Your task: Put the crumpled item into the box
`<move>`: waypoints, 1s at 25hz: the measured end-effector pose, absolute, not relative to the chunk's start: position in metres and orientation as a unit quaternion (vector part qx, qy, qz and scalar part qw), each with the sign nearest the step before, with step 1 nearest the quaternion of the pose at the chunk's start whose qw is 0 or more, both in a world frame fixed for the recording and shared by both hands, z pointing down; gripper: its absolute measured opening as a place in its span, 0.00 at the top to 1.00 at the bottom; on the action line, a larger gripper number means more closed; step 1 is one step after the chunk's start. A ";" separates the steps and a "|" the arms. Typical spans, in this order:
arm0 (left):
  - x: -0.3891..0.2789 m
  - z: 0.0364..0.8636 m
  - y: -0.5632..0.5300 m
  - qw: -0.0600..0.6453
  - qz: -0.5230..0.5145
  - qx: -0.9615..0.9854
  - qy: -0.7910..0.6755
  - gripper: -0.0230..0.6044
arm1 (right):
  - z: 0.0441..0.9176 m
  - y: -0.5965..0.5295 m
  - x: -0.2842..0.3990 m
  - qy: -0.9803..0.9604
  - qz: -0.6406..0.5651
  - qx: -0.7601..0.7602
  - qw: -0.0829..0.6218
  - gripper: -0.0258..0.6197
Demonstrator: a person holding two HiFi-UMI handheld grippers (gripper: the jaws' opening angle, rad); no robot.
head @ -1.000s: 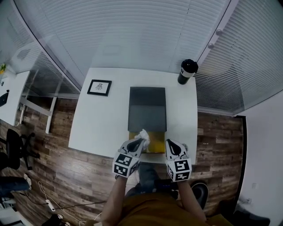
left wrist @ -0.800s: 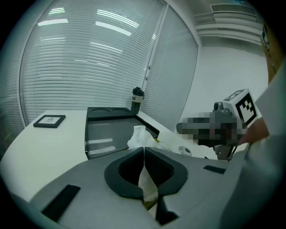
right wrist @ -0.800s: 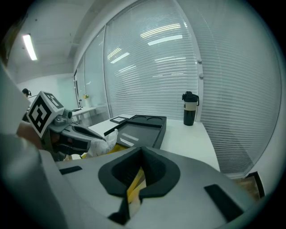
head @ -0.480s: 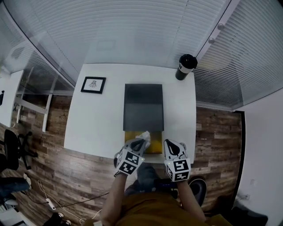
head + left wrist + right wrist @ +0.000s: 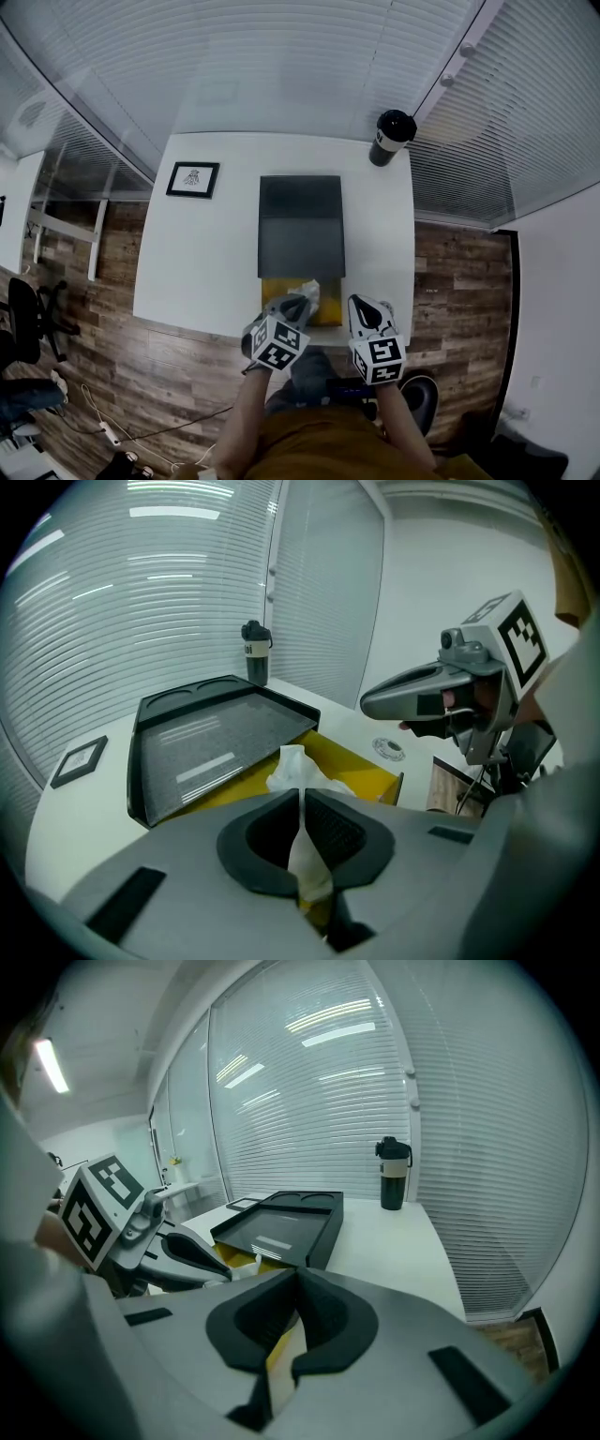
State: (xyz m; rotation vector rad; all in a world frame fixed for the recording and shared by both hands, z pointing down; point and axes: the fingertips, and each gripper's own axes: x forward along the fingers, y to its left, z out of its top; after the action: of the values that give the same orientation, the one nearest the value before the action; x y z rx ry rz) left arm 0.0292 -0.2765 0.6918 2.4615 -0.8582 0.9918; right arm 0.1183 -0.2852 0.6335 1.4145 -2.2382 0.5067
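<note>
A white crumpled paper [image 5: 307, 292] [image 5: 298, 769] is pinched in my left gripper [image 5: 297, 304] [image 5: 301, 799], which is shut on it above the near end of the yellow box [image 5: 325, 312] [image 5: 364, 766]. A black lid [image 5: 301, 225] [image 5: 214, 735] lies across the far part of the box, leaving only the yellow near end showing. My right gripper [image 5: 362, 307] [image 5: 298, 1277] is beside the box's right near corner, shut with nothing between its jaws. In the right gripper view the left gripper [image 5: 192, 1252], the yellow box [image 5: 236, 1257] and the black lid [image 5: 281, 1224] lie ahead to the left.
The white table [image 5: 211, 253] carries a small framed picture [image 5: 192, 178] [image 5: 80, 758] at the far left and a black cup [image 5: 390, 136] [image 5: 394, 1175] at the far right corner. Window blinds run behind. Wood floor lies below the table's near edge.
The left gripper with the paper has edged slightly right, further over the box's open near end. The head view has shifted a little. The right gripper has kept its place.
</note>
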 end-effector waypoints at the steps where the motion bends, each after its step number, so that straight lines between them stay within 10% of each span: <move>1: 0.030 0.693 -0.276 0.175 0.353 0.869 -0.300 0.91 | 0.633 -0.285 0.117 -0.811 0.183 0.510 0.220 0.94; 12: 0.033 0.692 -0.273 0.168 0.359 0.869 -0.295 0.78 | 0.618 -0.289 0.117 -0.816 0.173 0.514 0.200 0.94; 25: 0.006 0.588 -0.289 0.150 0.185 0.889 -0.392 0.92 | 0.558 -0.283 0.097 -0.830 0.110 0.522 0.162 0.94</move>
State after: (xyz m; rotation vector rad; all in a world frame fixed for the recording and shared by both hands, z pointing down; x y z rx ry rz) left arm 0.0058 -0.2888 0.5881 2.5541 -1.1256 0.5302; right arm 0.0973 -0.2826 0.5578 1.4900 -2.3678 0.3148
